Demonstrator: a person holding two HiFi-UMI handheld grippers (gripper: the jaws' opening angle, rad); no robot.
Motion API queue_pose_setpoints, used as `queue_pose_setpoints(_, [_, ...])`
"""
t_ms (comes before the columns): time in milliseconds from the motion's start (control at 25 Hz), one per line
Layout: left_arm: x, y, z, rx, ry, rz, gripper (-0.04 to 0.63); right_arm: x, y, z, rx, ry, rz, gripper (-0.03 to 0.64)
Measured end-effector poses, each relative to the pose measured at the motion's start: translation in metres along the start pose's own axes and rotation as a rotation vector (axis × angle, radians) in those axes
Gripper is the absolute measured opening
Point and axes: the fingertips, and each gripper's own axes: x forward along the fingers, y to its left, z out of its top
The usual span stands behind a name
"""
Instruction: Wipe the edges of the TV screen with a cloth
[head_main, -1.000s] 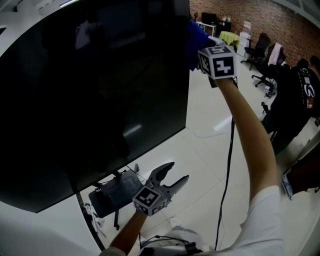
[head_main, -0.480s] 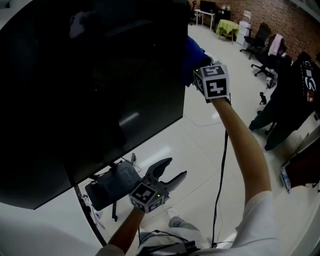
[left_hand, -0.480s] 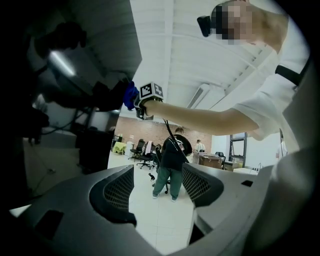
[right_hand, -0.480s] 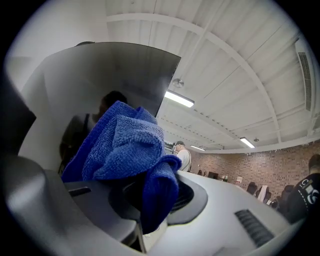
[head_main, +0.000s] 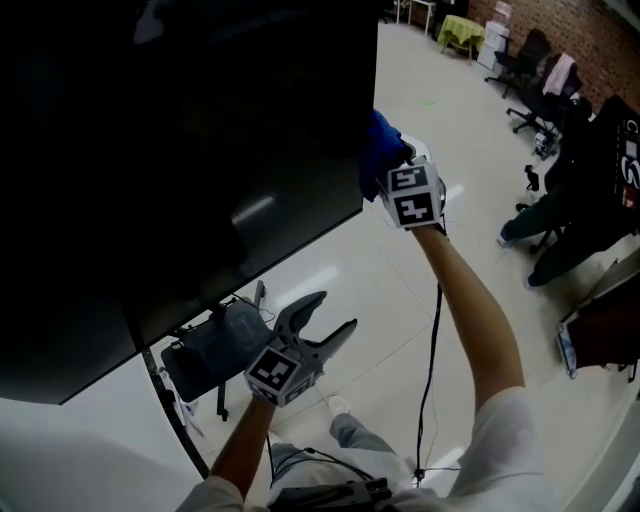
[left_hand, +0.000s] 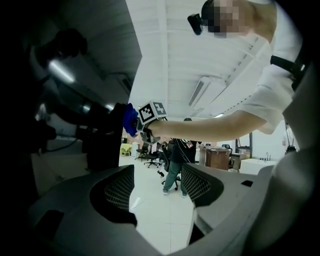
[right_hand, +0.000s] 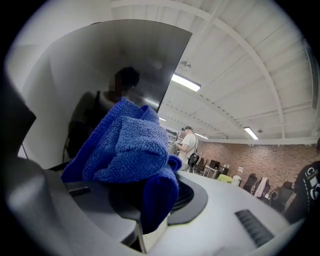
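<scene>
A large dark TV screen (head_main: 180, 150) fills the upper left of the head view. My right gripper (head_main: 385, 165) is shut on a blue cloth (head_main: 378, 152) and holds it against the screen's right edge, low down near the bottom corner. In the right gripper view the bunched cloth (right_hand: 132, 150) hides the jaws, with the screen (right_hand: 120, 65) behind it. My left gripper (head_main: 325, 318) hangs below the screen, open, nothing between its fingers (left_hand: 112, 192). The left gripper view also shows the cloth (left_hand: 130, 119) at the screen edge.
The TV stand's base and cables (head_main: 205, 360) sit under the screen, left of my left gripper. A black cable (head_main: 432, 340) runs across the white floor. Office chairs (head_main: 530, 55) and a person (head_main: 585, 150) stand at the right.
My right gripper has slid the blue cloth down the screen's right edge toward the bottom corner. The left gripper has kept its place below the screen, still open.
</scene>
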Motion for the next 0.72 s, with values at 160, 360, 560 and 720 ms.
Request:
queue_pose_setpoints(160, [0.004,0.006,-0.005,0.005,-0.005,0.007,0.287,0.012,0.019,-0.055,0.042,0.073,0.024,0.074])
queue_pose_setpoints(360, [0.004,0.004,-0.015,-0.012,-0.015,0.004,0.288,0.025,0.046,-0.126,0.093,0.189,0.037,0.074])
queue_pose_setpoints(560, [-0.004,0.012,-0.043,0.009,-0.02,0.03,0.288,0.026,0.067,-0.186,0.182,0.295,0.046,0.075])
queue_pose_setpoints(720, [-0.015,0.015,-0.05,-0.061,0.002,0.059,0.288,0.027,0.083,-0.223,0.23,0.355,0.033,0.075])
